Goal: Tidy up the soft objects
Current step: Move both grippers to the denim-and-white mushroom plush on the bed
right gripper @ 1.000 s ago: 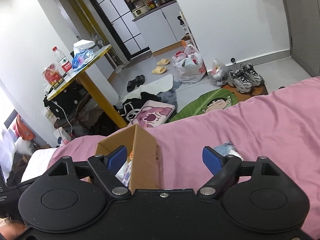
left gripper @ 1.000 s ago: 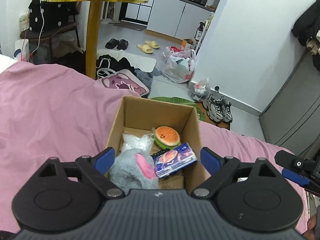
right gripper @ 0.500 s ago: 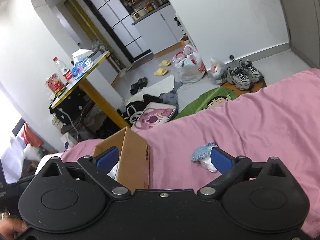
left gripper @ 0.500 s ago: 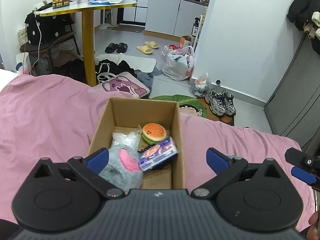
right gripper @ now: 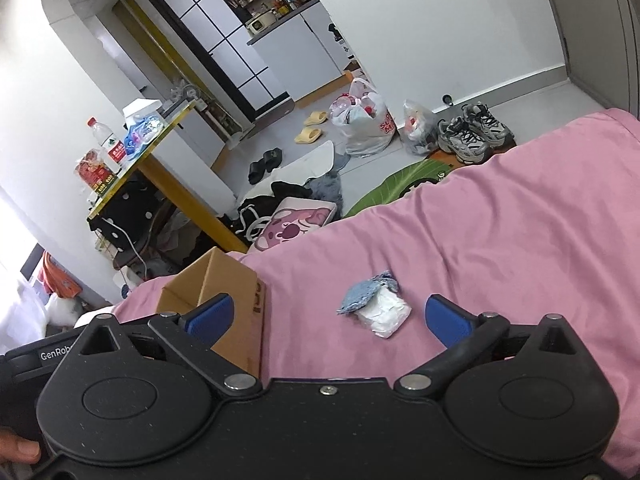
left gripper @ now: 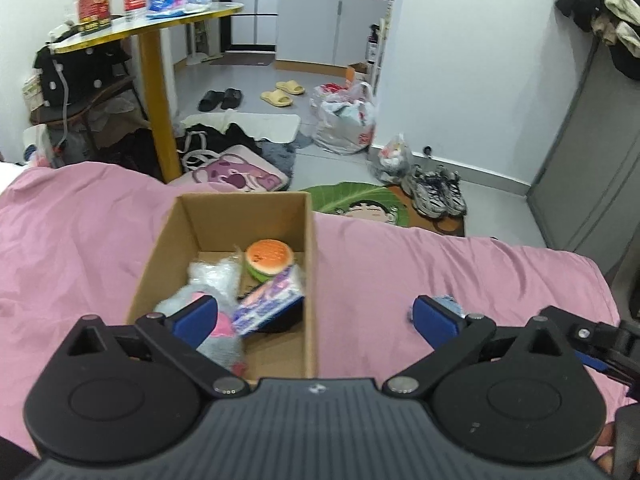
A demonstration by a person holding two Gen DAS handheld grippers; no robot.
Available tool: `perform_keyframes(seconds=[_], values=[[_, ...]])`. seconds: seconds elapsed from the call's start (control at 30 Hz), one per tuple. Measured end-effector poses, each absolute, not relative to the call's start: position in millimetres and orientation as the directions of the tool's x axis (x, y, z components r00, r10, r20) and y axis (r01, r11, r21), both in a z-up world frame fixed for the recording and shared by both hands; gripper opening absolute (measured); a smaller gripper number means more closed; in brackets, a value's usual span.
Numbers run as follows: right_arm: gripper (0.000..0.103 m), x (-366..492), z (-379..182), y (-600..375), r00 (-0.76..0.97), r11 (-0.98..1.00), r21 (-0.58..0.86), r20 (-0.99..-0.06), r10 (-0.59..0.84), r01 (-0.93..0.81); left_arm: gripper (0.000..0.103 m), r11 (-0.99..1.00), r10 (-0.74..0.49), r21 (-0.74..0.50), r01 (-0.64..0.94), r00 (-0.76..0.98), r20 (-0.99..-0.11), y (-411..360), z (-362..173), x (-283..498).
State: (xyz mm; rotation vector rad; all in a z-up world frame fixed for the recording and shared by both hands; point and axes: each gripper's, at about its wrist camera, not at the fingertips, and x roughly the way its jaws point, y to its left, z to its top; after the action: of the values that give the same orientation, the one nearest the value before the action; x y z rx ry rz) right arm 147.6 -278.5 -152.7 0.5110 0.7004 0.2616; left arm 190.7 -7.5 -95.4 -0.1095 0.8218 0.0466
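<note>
Pickup looks next: the right tongs (right gripper: 326,314) hang spread and empty with the blue-and-white bundle (right gripper: 376,300) just ahead between their tips, the box (left gripper: 240,264) under the left tongs (left gripper: 314,316), also spread.

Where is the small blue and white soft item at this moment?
In the right wrist view, the blue and white soft item lies on the pink bedcover, outside and right of the cardboard box.

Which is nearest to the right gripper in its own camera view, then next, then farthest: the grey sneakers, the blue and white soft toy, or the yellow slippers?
From the right gripper:
1. Blue and white soft toy, on the pink bedspread between the fingers.
2. Grey sneakers, on the floor beyond the bed, right.
3. Yellow slippers, farther back toward the kitchen.
</note>
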Motion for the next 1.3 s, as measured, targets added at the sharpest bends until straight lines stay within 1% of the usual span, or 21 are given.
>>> perform_keyframes(seconds=[0.17, 0.27, 0.33, 0.43, 0.5, 0.63, 0.7, 0.77, 0.93, 0.97, 1.0, 1.07, 1.1, 1.13, 1.2, 1.23, 1.3], values=[[0.103, 153, -160, -285, 0.745, 0.860, 0.509, -0.557, 0.367, -0.043, 0.103, 0.994, -0.002, -0.072, -0.079, 0.659, -0.752, -21, -102, 201], [0.103, 158, -164, -294, 0.747, 0.835, 0.550, -0.547, 0.379, -0.021, 0.103, 0.994, 0.005, -0.068, -0.090, 0.641, -0.768, -30, -105, 206], [0.103, 159, -167, -299, 0.747, 0.816, 0.577, -0.538, 0.391, -0.012, 0.103, 0.994, 0.033, -0.043, -0.102, 0.644, -0.764, -36, -106, 207], [0.099, 165, -175, -305, 0.735, 0.795, 0.606, -0.547, 0.401, 0.017, 0.103, 0.991, 0.061, -0.027, -0.129, 0.634, -0.771, -43, -110, 211], [0.094, 168, -181, -310, 0.724, 0.776, 0.629, -0.555, 0.409, 0.043, 0.103, 0.990, 0.061, -0.031, -0.135, 0.626, -0.777, -47, -113, 214], [0.088, 175, -193, -320, 0.712, 0.731, 0.677, -0.558, 0.426, 0.093, 0.103, 0.990, 0.073, -0.021, -0.142, 0.627, -0.775, -60, -117, 217], [0.077, 181, -201, -322, 0.697, 0.718, 0.687, -0.571, 0.435, 0.115, 0.102, 0.991, 0.067, -0.022, -0.133, 0.629, -0.774, -65, -119, 220], [0.071, 185, -209, -322, 0.677, 0.697, 0.703, -0.580, 0.452, 0.138, 0.102, 0.993, 0.059, -0.020, -0.119, 0.627, -0.777, -70, -122, 226], [0.063, 196, -227, -328, 0.645, 0.638, 0.752, -0.573, 0.506, 0.168, 0.100, 0.995, 0.029, -0.036, -0.092, 0.619, -0.785, -83, -133, 239], [0.060, 198, -230, -329, 0.641, 0.627, 0.759, -0.572, 0.512, 0.176, 0.100, 0.995, 0.024, -0.041, -0.090, 0.618, -0.786, -85, -136, 241], [0.058, 200, -234, -329, 0.634, 0.617, 0.765, -0.572, 0.520, 0.184, 0.097, 0.995, 0.018, -0.047, -0.089, 0.616, -0.788, -86, -139, 243], [0.057, 203, -239, -328, 0.616, 0.614, 0.767, -0.579, 0.535, 0.187, 0.087, 0.995, 0.012, -0.054, -0.089, 0.613, -0.790, -88, -145, 247], [0.056, 205, -241, -325, 0.605, 0.616, 0.765, -0.583, 0.542, 0.185, 0.077, 0.995, 0.009, -0.057, -0.087, 0.610, -0.792, -89, -147, 249], [0.056, 206, -242, -323, 0.597, 0.619, 0.764, -0.586, 0.548, 0.181, 0.065, 0.995, 0.005, -0.059, -0.086, 0.605, -0.796, -90, -150, 252], [0.053, 209, -245, -318, 0.579, 0.631, 0.757, -0.595, 0.557, 0.171, 0.054, 0.994, -0.016, -0.077, -0.079, 0.589, -0.808, -92, -157, 258], [0.052, 211, -246, -316, 0.569, 0.637, 0.752, -0.602, 0.560, 0.169, 0.051, 0.993, -0.028, -0.090, -0.079, 0.578, -0.815, -93, -161, 261], [0.048, 213, -250, -313, 0.551, 0.641, 0.749, -0.612, 0.568, 0.171, 0.051, 0.991, -0.038, -0.104, -0.084, 0.567, -0.823, -94, -166, 266]])
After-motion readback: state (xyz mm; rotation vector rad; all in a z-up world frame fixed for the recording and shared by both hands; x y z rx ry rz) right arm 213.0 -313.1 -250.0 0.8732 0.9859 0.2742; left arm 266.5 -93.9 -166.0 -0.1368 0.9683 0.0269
